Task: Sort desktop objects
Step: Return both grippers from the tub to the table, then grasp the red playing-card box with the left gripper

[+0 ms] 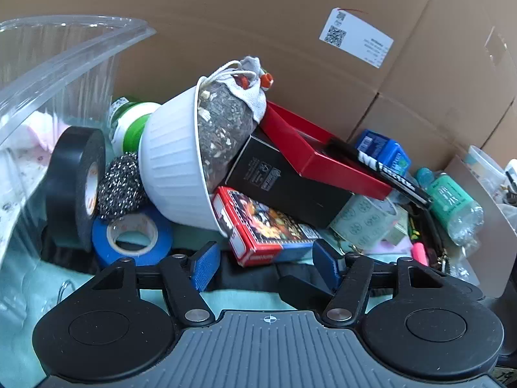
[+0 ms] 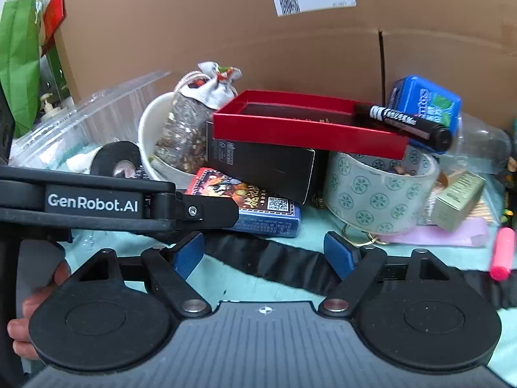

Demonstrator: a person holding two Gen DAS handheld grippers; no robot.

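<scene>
A pile of desktop objects lies against a cardboard wall. A tipped white bowl holds a cloth sachet. A red box lid rests on a black box, above a playing-card box. My left gripper is open and empty, just in front of the card box. My right gripper is open and empty, in front of the card box and a patterned tape roll. The left gripper's body crosses the right wrist view at left.
Black tape, blue tape and a steel scourer lie left, beside a clear plastic tub. A black marker, blue tin, green bottle and pink highlighter lie right. A black strap crosses the teal cloth.
</scene>
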